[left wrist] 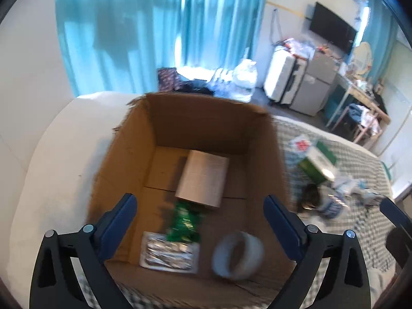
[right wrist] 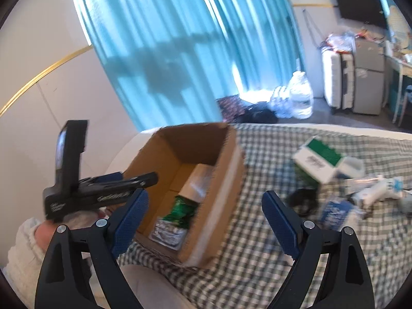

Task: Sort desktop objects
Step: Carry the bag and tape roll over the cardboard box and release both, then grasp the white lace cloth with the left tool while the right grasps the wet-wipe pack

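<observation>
- Cardboard box (left wrist: 195,134) on the checked bed (right wrist: 257,231) holds a tape roll (left wrist: 238,255), green packet (left wrist: 184,222), silvery pack (left wrist: 168,253); print unreadable.
- Left gripper (left wrist: 199,216) gapes empty above the box.
- Right gripper (right wrist: 204,213) is spread, empty.
- Green-and-white carton (right wrist: 322,157): lettering blurred.

— What sort of place is this?
— A bedroom, probably, though it's blurred: checked bedspread (right wrist: 270,231), blue curtains (right wrist: 167,51), suitcases (left wrist: 279,79), wall television (left wrist: 332,27), cluttered desk (left wrist: 365,90).
</observation>
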Demonstrator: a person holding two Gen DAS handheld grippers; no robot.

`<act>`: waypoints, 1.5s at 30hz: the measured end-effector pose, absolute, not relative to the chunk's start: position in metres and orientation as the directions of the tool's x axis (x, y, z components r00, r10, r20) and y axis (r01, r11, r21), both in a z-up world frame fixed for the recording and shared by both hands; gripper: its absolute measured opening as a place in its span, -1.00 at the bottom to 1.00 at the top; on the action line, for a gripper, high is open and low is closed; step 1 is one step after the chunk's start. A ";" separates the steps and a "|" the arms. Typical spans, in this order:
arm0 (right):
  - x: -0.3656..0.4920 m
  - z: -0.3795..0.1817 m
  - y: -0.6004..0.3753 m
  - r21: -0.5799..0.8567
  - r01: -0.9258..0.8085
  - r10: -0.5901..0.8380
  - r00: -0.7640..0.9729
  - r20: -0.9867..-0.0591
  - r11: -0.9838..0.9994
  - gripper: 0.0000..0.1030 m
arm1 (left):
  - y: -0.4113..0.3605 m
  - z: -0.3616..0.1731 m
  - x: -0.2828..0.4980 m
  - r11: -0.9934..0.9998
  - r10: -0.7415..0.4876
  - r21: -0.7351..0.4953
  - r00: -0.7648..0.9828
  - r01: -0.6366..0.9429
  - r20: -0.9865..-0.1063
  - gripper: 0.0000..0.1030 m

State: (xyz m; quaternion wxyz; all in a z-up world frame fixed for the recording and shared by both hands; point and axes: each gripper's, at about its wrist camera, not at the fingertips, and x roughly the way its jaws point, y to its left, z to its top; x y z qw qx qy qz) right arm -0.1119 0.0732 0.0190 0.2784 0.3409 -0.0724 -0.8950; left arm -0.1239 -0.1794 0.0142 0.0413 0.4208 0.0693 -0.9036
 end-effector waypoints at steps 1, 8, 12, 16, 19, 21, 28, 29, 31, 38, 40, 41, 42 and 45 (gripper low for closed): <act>-0.108 0.023 0.084 0.316 0.432 -0.533 -0.627 -0.567 -0.845 0.75 | -0.166 0.020 -0.119 -0.988 0.006 -0.104 -0.653 0.111 -0.757 0.99; -0.076 0.044 0.165 0.274 0.299 -0.403 -0.739 -0.540 -0.914 0.86 | -0.078 0.032 -0.095 -0.991 0.115 -0.132 -0.682 -0.027 -0.722 1.00; -0.063 0.041 0.217 0.252 0.185 -0.298 -0.777 -0.554 -0.950 0.90 | -0.024 0.020 -0.089 -0.987 0.162 -0.131 -0.663 -0.097 -0.731 1.00; -0.062 0.028 0.271 0.246 0.032 -0.176 -0.785 -0.594 -0.969 0.90 | 0.019 0.003 -0.084 -0.982 0.187 -0.121 -0.640 -0.146 -0.745 1.00; -0.066 0.014 0.291 0.266 -0.015 -0.157 -0.776 -0.611 -0.964 0.90 | 0.044 -0.018 -0.087 -0.978 0.195 -0.102 -0.608 -0.184 -0.770 1.00; -0.072 0.000 0.300 0.267 -0.044 -0.139 -0.767 -0.627 -0.963 0.90 | 0.055 -0.033 -0.090 -0.977 0.182 -0.079 -0.588 -0.197 -0.788 1.00; -0.092 -0.049 0.322 0.256 -0.104 -0.100 -0.732 -0.674 -0.961 0.90 | 0.076 -0.099 -0.115 -0.983 0.126 -0.044 -0.489 -0.177 -0.863 1.00; -0.095 -0.055 0.329 0.262 -0.126 -0.091 -0.726 -0.681 -0.957 0.90 | 0.076 -0.108 -0.120 -0.986 0.121 -0.048 -0.480 -0.162 -0.869 1.00; -0.101 -0.068 0.345 0.295 -0.186 -0.077 -0.714 -0.696 -0.937 0.90 | 0.075 -0.123 -0.128 -0.991 0.112 -0.063 -0.460 -0.121 -0.881 1.00; -0.137 -0.098 0.386 0.356 -0.351 -0.006 -0.705 -0.709 -0.866 0.90 | 0.076 -0.161 -0.150 -0.997 0.074 -0.061 -0.449 -0.043 -0.891 1.00; -0.155 -0.105 0.394 0.360 -0.375 0.008 -0.703 -0.712 -0.854 0.90 | 0.074 -0.174 -0.157 -0.998 0.065 -0.059 -0.431 -0.026 -0.900 1.00; -0.162 -0.108 0.397 0.365 -0.388 0.014 -0.701 -0.713 -0.847 0.90 | 0.073 -0.178 -0.159 -0.998 0.057 -0.054 -0.428 -0.020 -0.902 1.00; -0.171 -0.110 0.402 0.375 -0.399 0.016 -0.702 -0.712 -0.837 0.90 | 0.073 -0.178 -0.160 -0.998 0.057 -0.053 -0.439 -0.022 -0.897 1.00; -0.193 -0.118 0.415 0.409 -0.437 0.023 -0.705 -0.709 -0.801 0.90 | 0.077 -0.179 -0.163 -0.998 0.056 -0.037 -0.480 -0.048 -0.876 1.00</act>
